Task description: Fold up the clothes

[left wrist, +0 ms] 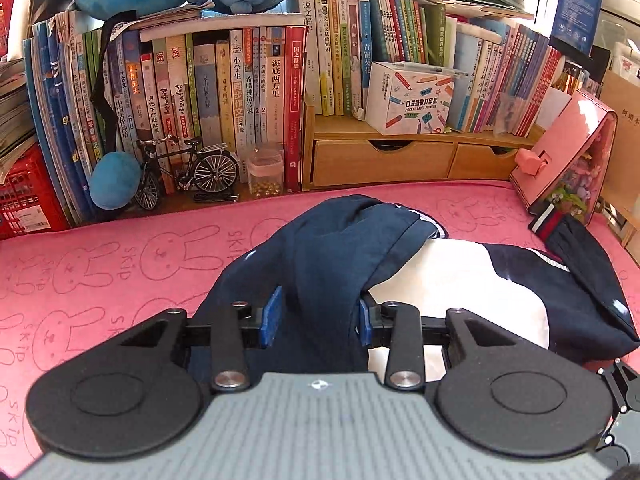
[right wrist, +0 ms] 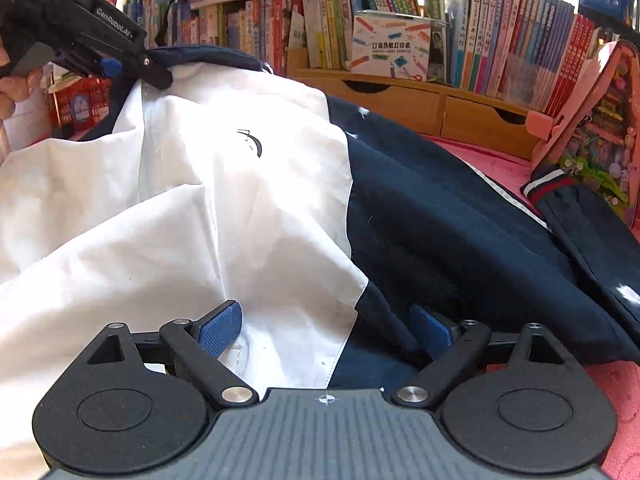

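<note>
Two tongs work on one navy-and-white jacket (right wrist: 248, 184) that lies spread over a pink bunny-print cover (left wrist: 100, 272) on the worktop. In the left wrist view the left tongs (left wrist: 318, 318) are clenched on a raised fold of the jacket's navy cloth, which passes between the blue pads (left wrist: 272, 316) and bunches up ahead of them; the white panel lies just to the right of that fold. In the right wrist view the same left tongs appear at upper left, gripping the navy edge near the collar, with part of a hand (right wrist: 14, 84) behind them. The right tongs (right wrist: 326, 330) stand spread, their blue pads well apart, with the seam where white meets navy lying between them; they hold nothing firmly that can be seen. A small dark logo (right wrist: 252, 142) marks the white panel. A sleeve with a red, white and navy striped cuff (right wrist: 546, 188) stretches to the right, its cuff just beside a pink case (right wrist: 592, 120) leaning at the worktop's right edge. Behind the jacket runs a row of books (left wrist: 256, 92) with a small model bicycle (left wrist: 188, 168), a clear jar (left wrist: 266, 174), a blue plush toy (left wrist: 114, 180), a printed cardboard box (left wrist: 412, 98) and a wooden drawer unit (left wrist: 384, 160) beneath it.
</note>
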`<state>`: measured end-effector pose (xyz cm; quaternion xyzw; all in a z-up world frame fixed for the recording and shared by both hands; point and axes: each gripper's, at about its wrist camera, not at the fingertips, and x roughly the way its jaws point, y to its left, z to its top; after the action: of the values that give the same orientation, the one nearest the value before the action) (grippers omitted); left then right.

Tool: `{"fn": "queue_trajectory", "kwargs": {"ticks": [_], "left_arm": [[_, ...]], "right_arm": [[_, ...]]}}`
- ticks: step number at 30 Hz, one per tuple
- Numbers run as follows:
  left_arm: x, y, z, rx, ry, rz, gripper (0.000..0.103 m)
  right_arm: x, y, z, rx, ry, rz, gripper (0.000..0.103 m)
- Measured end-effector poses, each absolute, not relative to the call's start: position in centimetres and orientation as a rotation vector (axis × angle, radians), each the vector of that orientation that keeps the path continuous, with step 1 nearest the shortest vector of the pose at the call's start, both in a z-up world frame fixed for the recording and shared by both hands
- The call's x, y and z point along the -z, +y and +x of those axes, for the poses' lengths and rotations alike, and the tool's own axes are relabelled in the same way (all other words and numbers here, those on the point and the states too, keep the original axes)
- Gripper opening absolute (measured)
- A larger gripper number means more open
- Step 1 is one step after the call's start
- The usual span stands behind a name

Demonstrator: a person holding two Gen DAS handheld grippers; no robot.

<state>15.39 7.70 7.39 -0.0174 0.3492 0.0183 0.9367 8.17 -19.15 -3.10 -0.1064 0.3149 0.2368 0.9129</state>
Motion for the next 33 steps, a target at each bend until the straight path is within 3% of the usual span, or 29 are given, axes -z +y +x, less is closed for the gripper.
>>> {"fn": "queue_trajectory", "kwargs": {"ticks": [2,3,4,6,8,9,10,13,20,24,30,33], "left_arm": [[-7.0,7.9,14.3,-0.044,0.687,0.012,0.052],[-6.8,8.0,13.8,-0.047,0.674,0.036,0.068],[-6.5,7.8,13.8,-0.07,0.662,0.066,0.075],[-5.6,7.0,14.1,-0.113,0.637,0.141,0.075],[-4.8,6.2,15.0,-0.198,0.62,0.224,0.069],[-5.3,7.7,14.4,-0.244,0.61,0.218,0.047],[-5.8,9.2,13.7,-0.29,0.6,0.212,0.032],[-7.3,13.7,11.8,-0.429,0.569,0.192,0.021],[-10.8,25.2,6.3,-0.767,0.509,0.14,0.021],[-9.5,32.1,0.8,-0.871,0.601,0.004,0.029],[-4.3,33.2,-3.0,-0.865,0.695,-0.032,0.027],[-4.6,33.3,-3.3,-0.845,0.671,-0.05,0.024]], "right_arm": [[3.1,-19.0,8.3,-0.471,0.655,-0.214,0.1],[3.2,-19.0,8.3,-0.463,0.659,-0.212,0.101],[3.2,-19.0,8.4,-0.458,0.663,-0.206,0.102],[3.3,-19.2,8.7,-0.459,0.677,-0.187,0.103],[3.4,-19.2,8.8,-0.458,0.678,-0.186,0.103],[3.4,-19.2,8.8,-0.457,0.678,-0.188,0.103],[3.4,-19.2,8.9,-0.457,0.678,-0.187,0.103],[3.5,-19.2,8.9,-0.456,0.679,-0.185,0.103],[3.5,-19.1,9.1,-0.455,0.68,-0.183,0.103],[3.7,-19.0,9.1,-0.467,0.681,-0.187,0.103],[2.2,-19.3,8.8,-0.491,0.729,-0.163,0.102],[-1.1,-20.3,9.6,-0.563,0.724,-0.063,0.103]]}}
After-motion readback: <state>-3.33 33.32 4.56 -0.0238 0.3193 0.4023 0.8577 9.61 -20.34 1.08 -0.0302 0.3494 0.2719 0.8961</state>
